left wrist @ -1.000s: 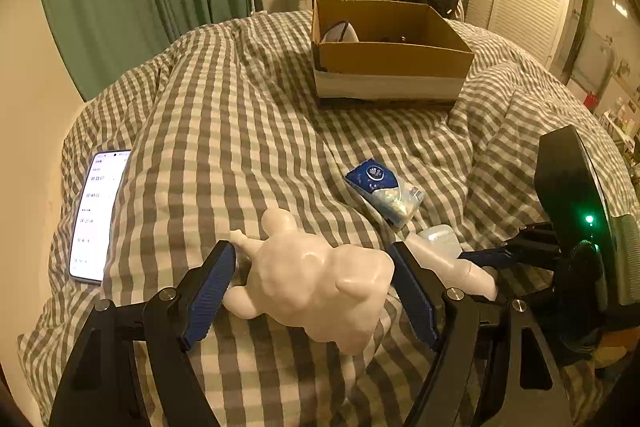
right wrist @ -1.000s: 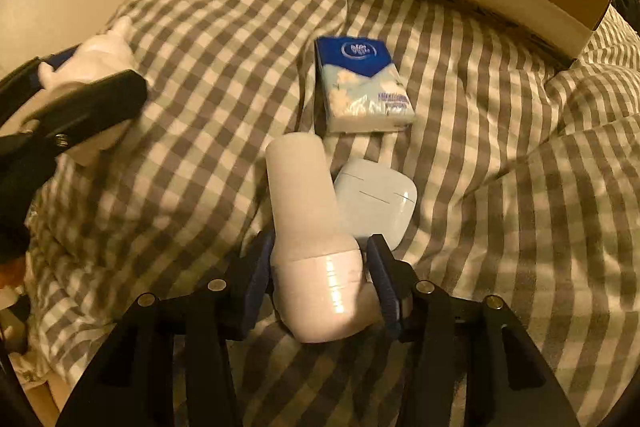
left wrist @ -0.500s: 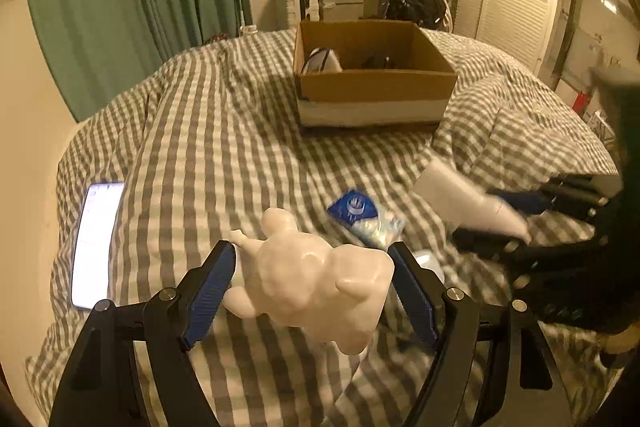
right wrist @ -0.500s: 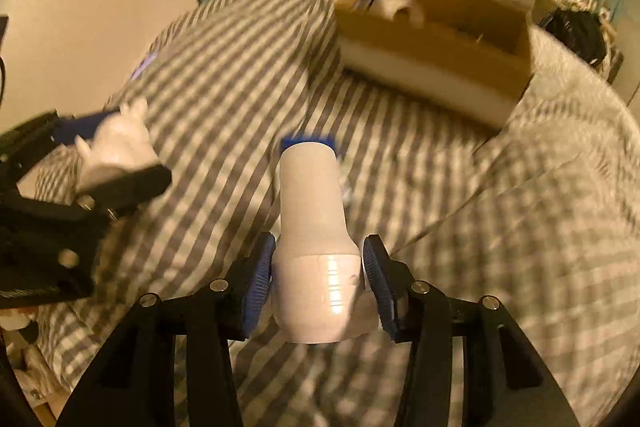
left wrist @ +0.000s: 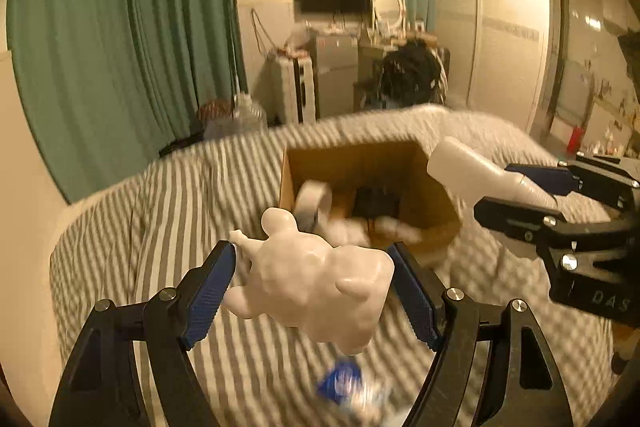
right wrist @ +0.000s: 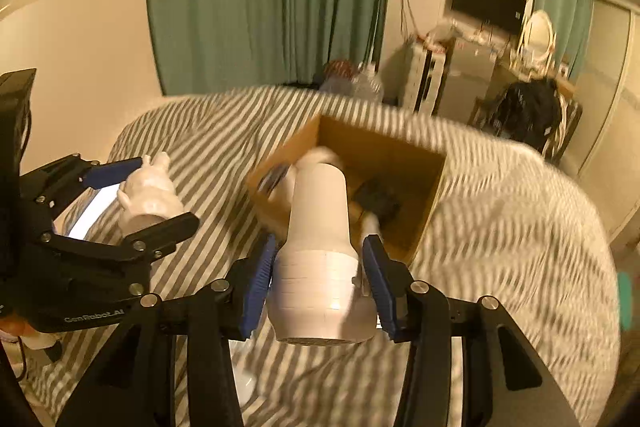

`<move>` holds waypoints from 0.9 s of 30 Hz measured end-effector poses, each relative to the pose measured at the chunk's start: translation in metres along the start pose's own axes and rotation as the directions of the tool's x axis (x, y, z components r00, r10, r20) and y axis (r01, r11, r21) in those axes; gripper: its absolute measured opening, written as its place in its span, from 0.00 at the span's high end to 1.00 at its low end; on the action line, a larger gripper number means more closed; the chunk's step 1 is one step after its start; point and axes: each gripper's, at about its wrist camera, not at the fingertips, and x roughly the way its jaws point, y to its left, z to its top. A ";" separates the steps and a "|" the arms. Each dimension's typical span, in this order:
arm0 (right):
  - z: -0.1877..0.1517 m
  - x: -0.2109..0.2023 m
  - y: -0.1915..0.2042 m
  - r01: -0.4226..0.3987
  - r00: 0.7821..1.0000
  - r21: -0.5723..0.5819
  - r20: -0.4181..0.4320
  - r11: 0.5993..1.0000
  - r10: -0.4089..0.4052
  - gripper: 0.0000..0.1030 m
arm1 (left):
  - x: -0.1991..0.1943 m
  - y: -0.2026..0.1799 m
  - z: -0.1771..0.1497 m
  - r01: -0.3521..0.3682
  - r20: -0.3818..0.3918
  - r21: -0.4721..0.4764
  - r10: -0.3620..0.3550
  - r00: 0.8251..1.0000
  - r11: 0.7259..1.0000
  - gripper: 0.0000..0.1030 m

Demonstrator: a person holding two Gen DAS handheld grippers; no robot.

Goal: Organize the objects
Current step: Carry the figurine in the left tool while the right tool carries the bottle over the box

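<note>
Left gripper (left wrist: 310,283) jaws clamped on the white animal figurine (left wrist: 316,283), held above the checked bed (left wrist: 160,211) just short of the cardboard box (left wrist: 436,203). Right gripper (right wrist: 320,281) jaws clamped on the white bottle (right wrist: 318,247), its far end over the box's near edge. Box holds a tape roll (left wrist: 314,203) and dark items (blurred). Blue tissue pack (left wrist: 340,381) lies on the bed, nearer the camera than the box.

cardboard box (left wrist: 436,223) open-topped, contents (left wrist: 376,203) inside
</note>
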 end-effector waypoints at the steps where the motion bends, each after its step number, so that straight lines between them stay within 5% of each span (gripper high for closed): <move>1: 0.008 0.000 -0.003 0.004 1.000 -0.007 0.011 1.000 -0.004 0.56 | 0.004 0.001 0.013 0.000 0.021 -0.007 0.000 1.000 1.000 0.23; 12: 0.099 0.038 -0.064 0.063 0.985 0.077 0.154 0.995 -0.074 0.56 | 0.073 -0.008 0.097 -0.031 0.150 0.004 0.030 0.988 1.000 0.23; 16: 0.099 0.082 -0.089 0.086 0.984 0.144 0.141 0.986 -0.107 0.56 | 0.118 -0.009 0.082 -0.014 0.097 0.008 0.013 0.995 1.000 0.23; 22: 0.057 0.163 -0.112 0.057 0.998 0.231 0.002 0.971 -0.059 0.56 | 0.183 -0.015 0.039 0.012 -0.034 0.082 -0.010 0.999 0.997 0.23; 27: 0.049 0.169 -0.113 0.043 0.999 0.245 -0.006 0.969 -0.043 0.56 | 0.197 -0.014 0.029 0.059 -0.068 0.062 -0.054 0.996 0.996 0.23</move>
